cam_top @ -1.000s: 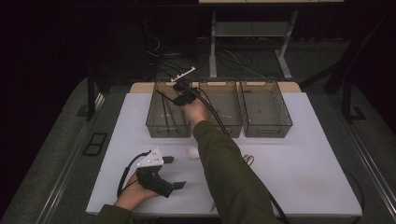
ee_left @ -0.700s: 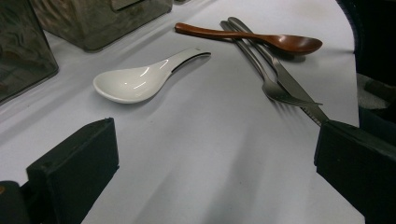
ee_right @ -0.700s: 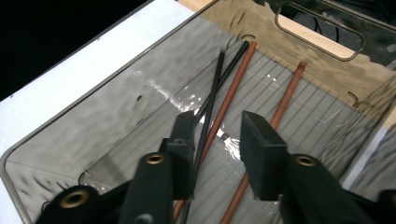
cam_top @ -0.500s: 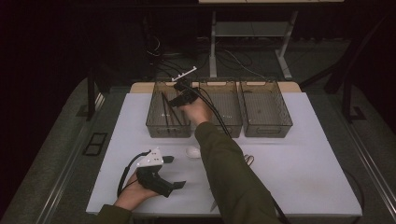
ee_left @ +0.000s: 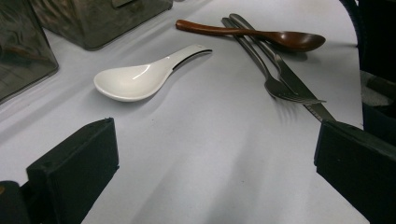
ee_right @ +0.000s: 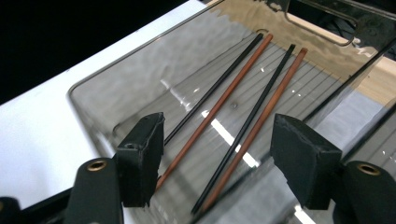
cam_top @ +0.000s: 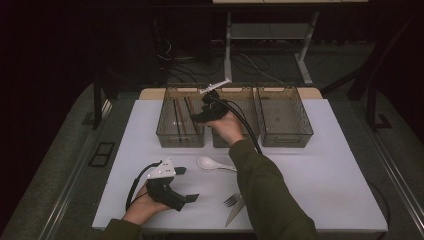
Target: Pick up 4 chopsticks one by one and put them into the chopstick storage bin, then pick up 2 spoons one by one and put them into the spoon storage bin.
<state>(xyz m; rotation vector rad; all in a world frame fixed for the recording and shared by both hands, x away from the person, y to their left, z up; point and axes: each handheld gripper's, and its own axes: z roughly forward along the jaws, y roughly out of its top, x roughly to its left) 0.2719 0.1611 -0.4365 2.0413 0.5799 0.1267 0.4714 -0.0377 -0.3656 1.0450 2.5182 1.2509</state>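
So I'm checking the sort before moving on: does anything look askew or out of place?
Nothing stands out. Four chopsticks lie roughly parallel in the left bin; the white spoon, wooden spoon, fork and knife lie unsorted on the table.

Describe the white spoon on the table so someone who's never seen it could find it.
On the white table, look just in front of the three clear bins. The white spoon lies there alone, short and deep-bowled; the other cutlery nearby is a metal fork and a wooden spoon.
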